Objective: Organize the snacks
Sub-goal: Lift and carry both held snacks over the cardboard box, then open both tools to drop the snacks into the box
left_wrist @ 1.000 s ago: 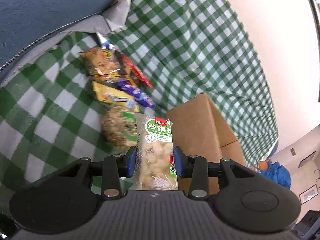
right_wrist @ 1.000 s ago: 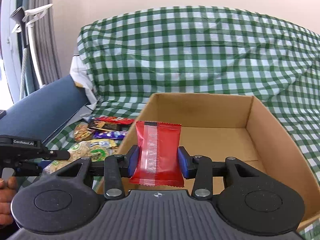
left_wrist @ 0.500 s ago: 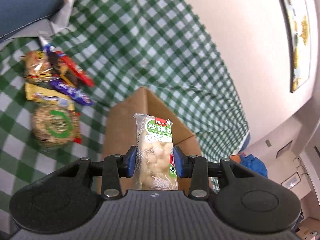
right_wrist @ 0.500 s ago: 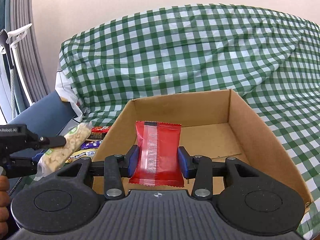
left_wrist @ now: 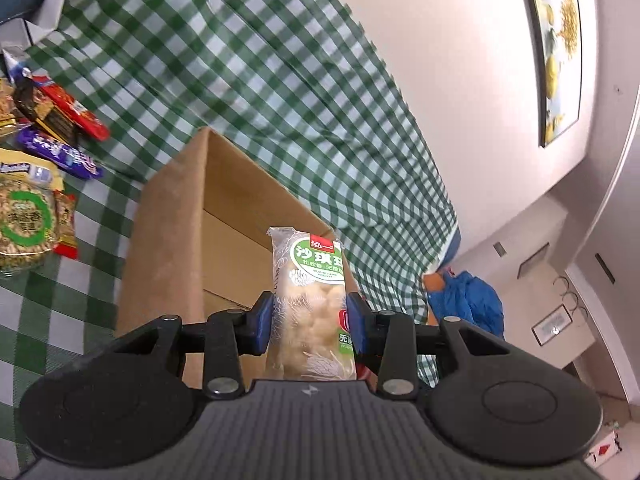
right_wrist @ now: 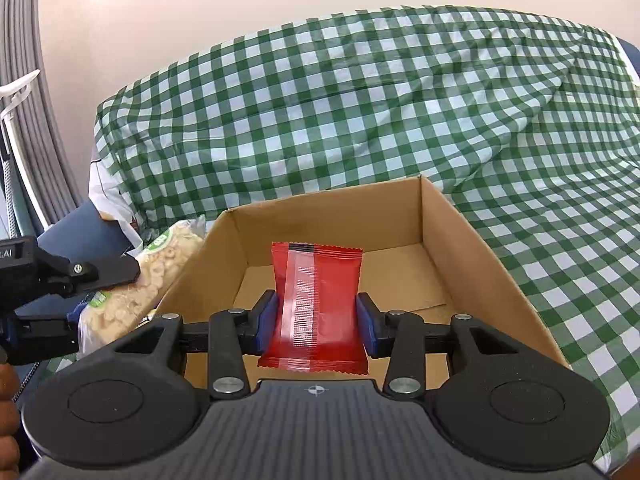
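My left gripper point(left_wrist: 310, 322) is shut on a clear pale puffed-snack packet point(left_wrist: 310, 300) with a green label, held upright beside the left wall of the open cardboard box point(left_wrist: 168, 248). In the right wrist view that same packet point(right_wrist: 148, 276) and the left gripper point(right_wrist: 100, 280) hang just outside the box's left wall. My right gripper point(right_wrist: 316, 322) is shut on a red foil packet point(right_wrist: 318, 300), held upright over the near edge of the box point(right_wrist: 480, 264), whose floor shows bare.
Several loose snack packets point(left_wrist: 44, 152) lie on the green checked cloth point(left_wrist: 224, 72) left of the box, among them a round green-labelled bag point(left_wrist: 24, 224). A blue cushion point(right_wrist: 86, 232) sits at the left. A hand point(right_wrist: 8, 412) shows at the lower left.
My left gripper has swung right with the pale packet, from over the snack pile to the box's side. In the right wrist view the box has come closer and the packet has neared its wall.
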Demonstrator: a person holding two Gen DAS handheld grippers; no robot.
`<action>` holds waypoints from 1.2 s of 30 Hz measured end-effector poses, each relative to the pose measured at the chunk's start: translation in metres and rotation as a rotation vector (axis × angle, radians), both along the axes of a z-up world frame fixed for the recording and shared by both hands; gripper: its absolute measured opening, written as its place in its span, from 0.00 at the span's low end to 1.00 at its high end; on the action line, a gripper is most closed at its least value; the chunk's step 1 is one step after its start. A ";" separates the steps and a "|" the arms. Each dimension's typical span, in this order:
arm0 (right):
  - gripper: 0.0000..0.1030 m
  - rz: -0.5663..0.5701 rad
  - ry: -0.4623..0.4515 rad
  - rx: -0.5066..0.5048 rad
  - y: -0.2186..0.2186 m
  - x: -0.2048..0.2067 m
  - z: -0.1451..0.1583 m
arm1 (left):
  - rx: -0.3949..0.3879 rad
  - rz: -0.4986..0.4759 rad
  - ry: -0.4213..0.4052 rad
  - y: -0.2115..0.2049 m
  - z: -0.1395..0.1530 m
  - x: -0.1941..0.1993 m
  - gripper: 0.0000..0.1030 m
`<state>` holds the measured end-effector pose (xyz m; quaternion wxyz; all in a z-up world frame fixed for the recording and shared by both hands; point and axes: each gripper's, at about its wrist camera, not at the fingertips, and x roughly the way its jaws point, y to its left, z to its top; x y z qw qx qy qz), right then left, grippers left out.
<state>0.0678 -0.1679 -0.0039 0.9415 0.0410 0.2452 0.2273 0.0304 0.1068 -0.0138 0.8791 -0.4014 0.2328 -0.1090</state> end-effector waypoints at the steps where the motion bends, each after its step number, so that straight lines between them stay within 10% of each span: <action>1: 0.43 -0.003 0.001 0.002 0.001 0.000 0.000 | 0.001 -0.006 -0.001 -0.001 -0.001 0.000 0.41; 31: 0.43 -0.062 -0.027 0.034 -0.002 -0.004 0.005 | -0.028 -0.039 -0.009 -0.006 -0.002 0.008 0.42; 36: 0.64 -0.137 -0.032 0.048 -0.009 -0.004 0.006 | -0.020 -0.041 -0.015 -0.012 0.000 0.009 0.65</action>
